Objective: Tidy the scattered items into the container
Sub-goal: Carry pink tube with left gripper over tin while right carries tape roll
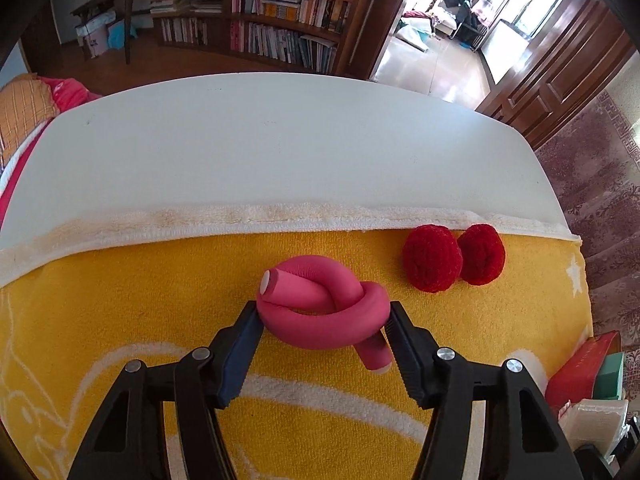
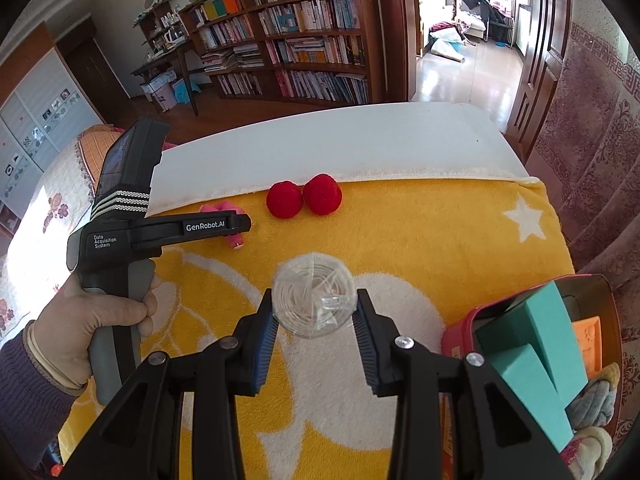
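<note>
A knotted pink foam roller [image 1: 324,312] lies on the yellow towel [image 1: 120,312]. My left gripper [image 1: 325,318] has a finger touching each side of it, shut on it. It shows partly behind the left gripper in the right wrist view [image 2: 234,240]. Two red pompoms [image 1: 452,258] sit by the towel's far edge, also seen in the right wrist view [image 2: 304,198]. My right gripper [image 2: 316,312] holds a clear plastic ball [image 2: 314,300] between its fingers. The red container [image 2: 460,336] at the right holds teal foam blocks [image 2: 532,360].
The white table [image 1: 280,152] extends beyond the towel. The container's corner shows in the left wrist view [image 1: 580,372]. A bed [image 2: 48,208] is to the left, bookshelves [image 2: 300,32] behind, and a patterned carpet [image 2: 592,160] to the right.
</note>
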The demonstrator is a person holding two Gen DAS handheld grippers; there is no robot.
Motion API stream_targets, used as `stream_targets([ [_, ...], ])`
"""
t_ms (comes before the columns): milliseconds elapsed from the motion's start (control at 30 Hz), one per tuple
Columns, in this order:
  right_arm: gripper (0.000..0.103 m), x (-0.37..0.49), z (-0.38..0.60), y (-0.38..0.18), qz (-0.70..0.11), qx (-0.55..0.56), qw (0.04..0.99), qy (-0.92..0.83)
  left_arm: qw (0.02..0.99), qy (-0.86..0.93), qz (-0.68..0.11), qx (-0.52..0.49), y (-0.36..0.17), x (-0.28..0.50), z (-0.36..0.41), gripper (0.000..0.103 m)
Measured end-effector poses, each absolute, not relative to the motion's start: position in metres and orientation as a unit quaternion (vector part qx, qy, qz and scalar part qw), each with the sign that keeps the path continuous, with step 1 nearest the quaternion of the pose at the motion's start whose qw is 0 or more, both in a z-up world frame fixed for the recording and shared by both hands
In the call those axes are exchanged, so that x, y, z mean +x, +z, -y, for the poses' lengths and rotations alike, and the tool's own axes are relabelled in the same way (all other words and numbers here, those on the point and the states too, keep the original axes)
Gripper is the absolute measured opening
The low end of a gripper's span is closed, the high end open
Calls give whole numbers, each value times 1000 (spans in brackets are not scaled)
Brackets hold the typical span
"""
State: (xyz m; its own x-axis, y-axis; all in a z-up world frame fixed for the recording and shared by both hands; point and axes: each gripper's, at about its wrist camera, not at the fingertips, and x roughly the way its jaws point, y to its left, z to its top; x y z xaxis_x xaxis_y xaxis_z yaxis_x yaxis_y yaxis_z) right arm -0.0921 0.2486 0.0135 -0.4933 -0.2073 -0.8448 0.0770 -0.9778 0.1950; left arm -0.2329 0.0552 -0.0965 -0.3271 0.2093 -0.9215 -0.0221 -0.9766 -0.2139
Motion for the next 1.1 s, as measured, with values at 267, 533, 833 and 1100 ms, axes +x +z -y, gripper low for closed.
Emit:
stream_targets([
  [267,41,-80,-254,26,78,484,95,-867,82,811,103,-570,-75,-193,-54,64],
  [533,40,-45,-274,45,90,469,93,-874,123,806,98,-571,-48,-138,-88,64],
  [833,40,18,-336,62,115,460,46,-879,207,799,83,-559,-3,-79,-154,64],
  [1100,41,63,-401,66,140,458,-16,-878,257,784,65,-561,6,-47,-215,64],
])
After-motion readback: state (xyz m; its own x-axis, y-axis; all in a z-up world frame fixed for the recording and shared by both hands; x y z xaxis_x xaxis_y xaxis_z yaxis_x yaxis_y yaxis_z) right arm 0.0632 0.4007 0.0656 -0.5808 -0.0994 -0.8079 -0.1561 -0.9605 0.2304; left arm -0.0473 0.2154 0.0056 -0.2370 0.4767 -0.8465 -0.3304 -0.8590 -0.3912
